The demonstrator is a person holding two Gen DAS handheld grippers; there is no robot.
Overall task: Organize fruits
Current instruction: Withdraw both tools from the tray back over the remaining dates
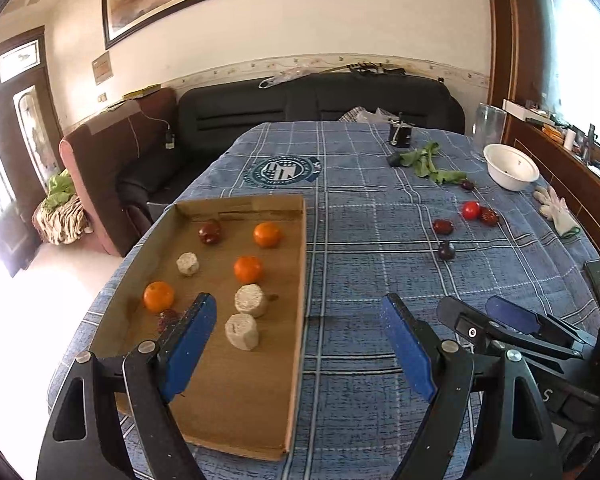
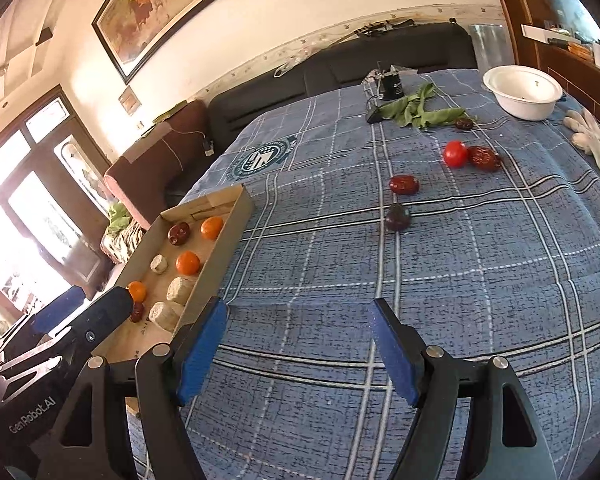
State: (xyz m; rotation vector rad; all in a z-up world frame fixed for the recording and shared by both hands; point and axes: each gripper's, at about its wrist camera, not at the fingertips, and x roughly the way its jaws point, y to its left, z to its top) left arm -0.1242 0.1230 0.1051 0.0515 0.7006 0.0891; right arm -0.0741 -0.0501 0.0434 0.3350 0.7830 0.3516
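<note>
A cardboard tray (image 1: 260, 396) lies at the left on the blue checked tablecloth. It holds three oranges (image 1: 248, 269), a dark red fruit (image 1: 210, 232), three pale round chunks (image 1: 242, 331) and a small dark red piece (image 1: 167, 317). Out on the cloth to the right lie a red tomato (image 2: 455, 153), two wrinkled red dates (image 2: 404, 185) and a dark purple fruit (image 2: 397, 217). My left gripper (image 1: 300, 316) hangs open over the tray's right wall, with nothing between its fingers. My right gripper (image 2: 298, 312) stands open and empty over bare cloth, just right of the tray.
At the far right of the table are a white bowl (image 2: 522, 94), green leaves (image 2: 416, 110) with another dark fruit (image 2: 463, 123), a white glove (image 2: 592, 138), a small black device (image 2: 392, 84) and a glass jar (image 2: 492, 46). A dark sofa (image 1: 320, 104) stands beyond the far edge.
</note>
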